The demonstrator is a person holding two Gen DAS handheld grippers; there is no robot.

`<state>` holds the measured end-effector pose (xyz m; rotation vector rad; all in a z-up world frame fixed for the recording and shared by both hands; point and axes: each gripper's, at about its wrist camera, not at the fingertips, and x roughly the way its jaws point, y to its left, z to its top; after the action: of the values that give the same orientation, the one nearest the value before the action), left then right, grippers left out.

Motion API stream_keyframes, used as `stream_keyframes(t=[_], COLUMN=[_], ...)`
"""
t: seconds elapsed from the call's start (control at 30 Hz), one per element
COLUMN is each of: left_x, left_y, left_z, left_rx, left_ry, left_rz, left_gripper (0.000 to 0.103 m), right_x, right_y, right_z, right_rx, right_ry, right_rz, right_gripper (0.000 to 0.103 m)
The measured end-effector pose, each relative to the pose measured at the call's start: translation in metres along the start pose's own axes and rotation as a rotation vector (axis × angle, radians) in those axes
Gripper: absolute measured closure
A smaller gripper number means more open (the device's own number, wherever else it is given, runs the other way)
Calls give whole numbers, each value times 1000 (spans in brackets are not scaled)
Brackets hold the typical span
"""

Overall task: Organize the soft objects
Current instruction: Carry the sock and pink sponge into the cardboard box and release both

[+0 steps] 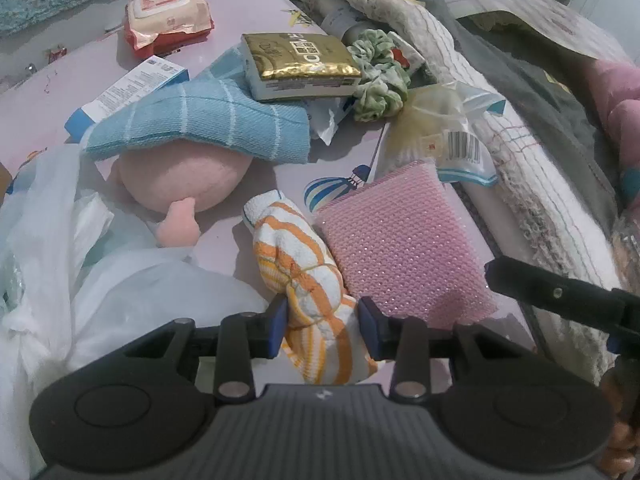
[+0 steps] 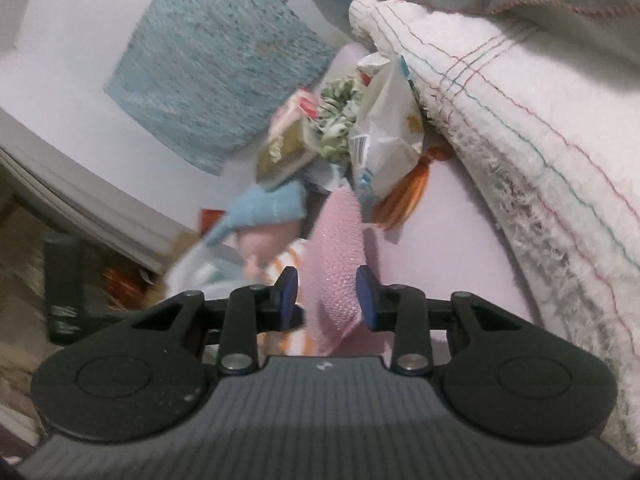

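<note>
My left gripper [image 1: 323,328] is shut on an orange-and-white striped cloth [image 1: 300,256] that lies on the lilac table [image 1: 280,184]. A pink mesh sponge [image 1: 404,244] lies just right of the cloth. My right gripper [image 2: 327,300] stands around the near edge of the pink sponge [image 2: 340,256], its blue pads at both sides; the view is blurred and I cannot tell whether they press it. Part of the right gripper [image 1: 560,292] shows at the right in the left wrist view. A pink plush toy [image 1: 180,176] lies under a blue checked towel [image 1: 200,120]. A green scrunchie [image 1: 380,80] lies further back.
A gold tissue pack [image 1: 300,60], a wet-wipes pack [image 1: 168,16], a blue-white box [image 1: 128,88] and a plastic bag with a barcode [image 1: 452,136] lie on the table. White plastic bags [image 1: 80,260] fill the left. Folded white blankets [image 1: 500,152] and grey cloth [image 1: 540,64] line the right.
</note>
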<state>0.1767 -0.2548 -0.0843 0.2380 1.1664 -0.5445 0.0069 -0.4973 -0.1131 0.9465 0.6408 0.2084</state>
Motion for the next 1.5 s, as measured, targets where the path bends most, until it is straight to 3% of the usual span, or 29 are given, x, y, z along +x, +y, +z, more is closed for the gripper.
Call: stream_keyframes(t=[0.13,0.3,0.37,0.47,0.63,0.7,0.73,0.77,0.9,1.07,1.27,1.37,1.5], left_x=[2,4,5,6,8,9,8,7,-3,-34,-106,-152,-211], left_y=[-1,1,0,-1,-2,-2,-2,-3,-6,-7,6,33,85], left_z=[3,3,3,4,6,6,6,5,3,-2,-18,-33,-57], left_rx=[1,-10,-8,-6,-6,-6,-4,-1,3,-8,-43,-105,-204], left_ry=[2,10,10,12,10,6,1,-3,-19,-98,-242,-322,-426], left_rz=[8,-8,-8,-10,-18,-21,-20,-21,-47,-100,-119,-92,-30], left_gripper=[63,63,63,63,63,63,64,64,64,65,65,65,65], right_x=[8,17,22,30,50,53,54,53,39,10,-33,-39,-17], right_y=[-6,-12,-10,-8,0,6,7,9,18,51,108,149,209], right_z=[1,3,6,12,24,21,18,15,8,4,7,12,14], right_rx=[34,67,55,19,-15,-30,-37,-42,-59,-150,-270,-328,-413], right_ry=[-6,5,6,-1,34,51,54,56,9,-60,-117,-110,-42], right_rz=[-9,-90,-113,-130,-143,-139,-142,-145,-153,-175,-80,32,190], right_gripper=[68,68,53,46,45,46,54,70,73,74,75,75,75])
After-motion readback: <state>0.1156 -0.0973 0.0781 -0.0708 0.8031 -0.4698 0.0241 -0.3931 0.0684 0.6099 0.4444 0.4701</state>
